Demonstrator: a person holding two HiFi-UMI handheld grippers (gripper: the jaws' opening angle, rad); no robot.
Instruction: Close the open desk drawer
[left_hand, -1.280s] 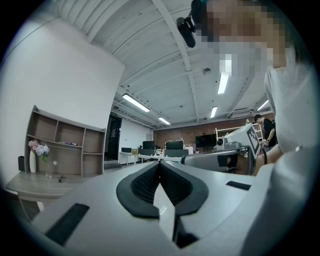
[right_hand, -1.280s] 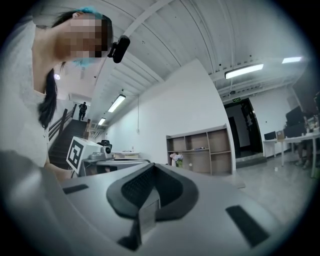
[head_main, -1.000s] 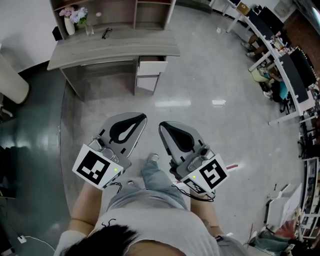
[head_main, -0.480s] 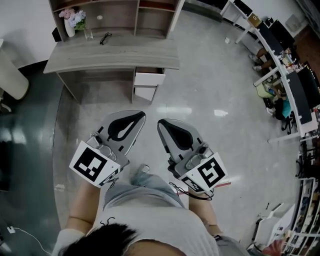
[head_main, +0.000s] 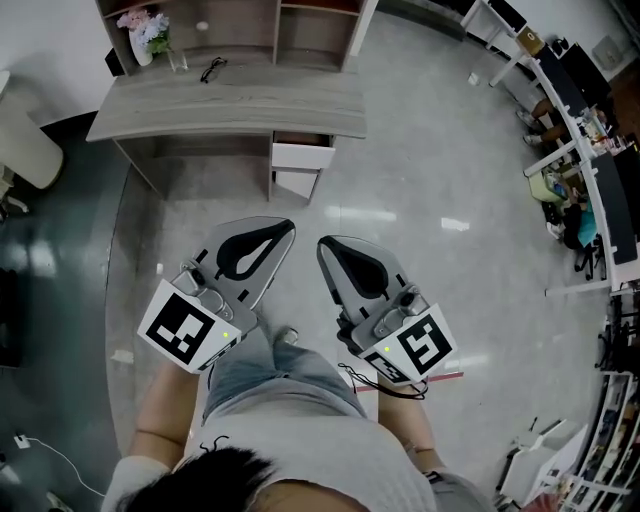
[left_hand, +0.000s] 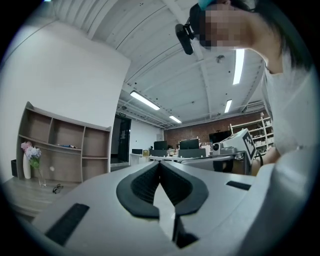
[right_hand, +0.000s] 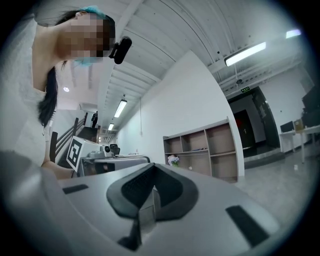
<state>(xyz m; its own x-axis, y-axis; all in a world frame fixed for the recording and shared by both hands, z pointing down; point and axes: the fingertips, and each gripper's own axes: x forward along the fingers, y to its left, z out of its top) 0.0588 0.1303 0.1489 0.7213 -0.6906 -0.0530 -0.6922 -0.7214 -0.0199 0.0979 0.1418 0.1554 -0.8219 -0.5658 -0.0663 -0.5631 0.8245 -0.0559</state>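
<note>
Overhead, the desk (head_main: 230, 100) stands against a shelf (head_main: 270, 20), and only the head view shows its drawer (head_main: 301, 156), pulled out under one end. Well short of it, the left gripper (head_main: 286, 228) and right gripper (head_main: 323, 246) hover side by side. Their own views show both pairs of jaws pressed together on nothing. Glasses (head_main: 211, 68) lie on the desktop.

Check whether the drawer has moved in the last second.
No. The drawer still sticks out from under the desk as far as before, open.
</note>
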